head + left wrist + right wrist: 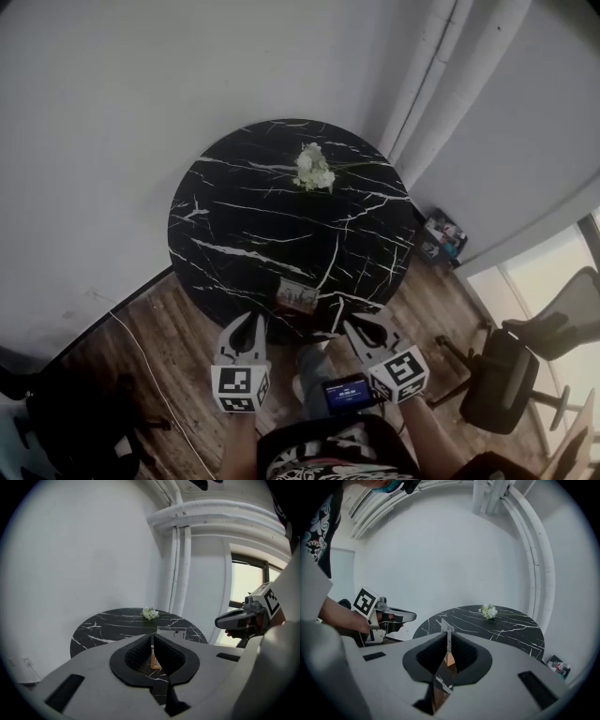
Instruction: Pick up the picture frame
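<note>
Picture frame [297, 296] and flowers share a round black desk [272, 216] veined in white like marble. The desk stands on a wood-plank floor [187, 375] against white walls, with white pipes [450, 75] running up the corner behind it. A dark office chair [502, 375] sits on the floor to the right, well apart from the desk.

Both tongs are held at the desk's near rim, one on each side of the frame and not touching it. The left tongs [250, 323] are pressed together with nothing between them; their own view shows the two dark pads meeting along a thin line. The right tongs [364, 328] are likewise closed and empty, the pads meeting in the same way. A small lit screen [347, 392] is just beside the right tongs' marker cube.

The picture frame stands upright near the desk's near edge, between the two tongs' tips and a little beyond them. From the left gripper view its clear top edge rises above the closed pads, and from the right gripper view it appears almost edge-on.

A small bunch of white flowers [314, 170] lies toward the far side of the desk, well apart from the frame. A small colourful packet [441, 236] lies on the floor beside the desk's right edge.
</note>
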`<state>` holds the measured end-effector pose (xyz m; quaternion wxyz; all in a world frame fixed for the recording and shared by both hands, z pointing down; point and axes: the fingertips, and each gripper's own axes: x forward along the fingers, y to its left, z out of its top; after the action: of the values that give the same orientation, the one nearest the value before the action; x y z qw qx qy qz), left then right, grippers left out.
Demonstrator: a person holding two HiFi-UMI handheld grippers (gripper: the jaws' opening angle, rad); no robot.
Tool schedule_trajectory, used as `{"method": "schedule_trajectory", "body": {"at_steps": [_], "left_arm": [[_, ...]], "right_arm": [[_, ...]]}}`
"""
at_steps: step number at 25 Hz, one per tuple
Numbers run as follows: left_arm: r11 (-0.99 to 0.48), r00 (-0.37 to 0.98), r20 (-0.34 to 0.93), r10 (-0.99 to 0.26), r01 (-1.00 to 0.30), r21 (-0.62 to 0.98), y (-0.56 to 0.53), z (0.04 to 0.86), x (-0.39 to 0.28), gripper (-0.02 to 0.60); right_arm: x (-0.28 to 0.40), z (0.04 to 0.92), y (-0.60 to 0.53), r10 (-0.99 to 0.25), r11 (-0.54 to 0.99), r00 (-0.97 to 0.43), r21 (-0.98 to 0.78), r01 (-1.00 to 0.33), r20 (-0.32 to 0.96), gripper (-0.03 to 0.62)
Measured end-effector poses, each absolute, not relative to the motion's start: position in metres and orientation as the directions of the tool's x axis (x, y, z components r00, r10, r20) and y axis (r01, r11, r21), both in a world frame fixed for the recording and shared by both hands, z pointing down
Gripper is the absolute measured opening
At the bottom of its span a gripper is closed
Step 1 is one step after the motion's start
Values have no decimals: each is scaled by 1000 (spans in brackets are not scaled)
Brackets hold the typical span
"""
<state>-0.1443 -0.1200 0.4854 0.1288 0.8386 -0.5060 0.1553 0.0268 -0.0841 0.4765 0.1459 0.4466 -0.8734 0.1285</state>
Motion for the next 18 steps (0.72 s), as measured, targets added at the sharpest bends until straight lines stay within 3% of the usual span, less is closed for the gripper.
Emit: {"method": "schedule_trajectory", "body": {"at_steps": [14, 18], "left_arm": [[-494, 453, 511, -731, -867, 63, -137, 551, -132, 15], [-543, 449, 561, -696, -840, -1, -136, 567, -127, 31]], "right_arm": [[23, 534, -103, -675, 596, -572, -112, -795, 467, 21], [17, 546, -105, -636, 632, -593, -108, -768, 495, 21]]}}
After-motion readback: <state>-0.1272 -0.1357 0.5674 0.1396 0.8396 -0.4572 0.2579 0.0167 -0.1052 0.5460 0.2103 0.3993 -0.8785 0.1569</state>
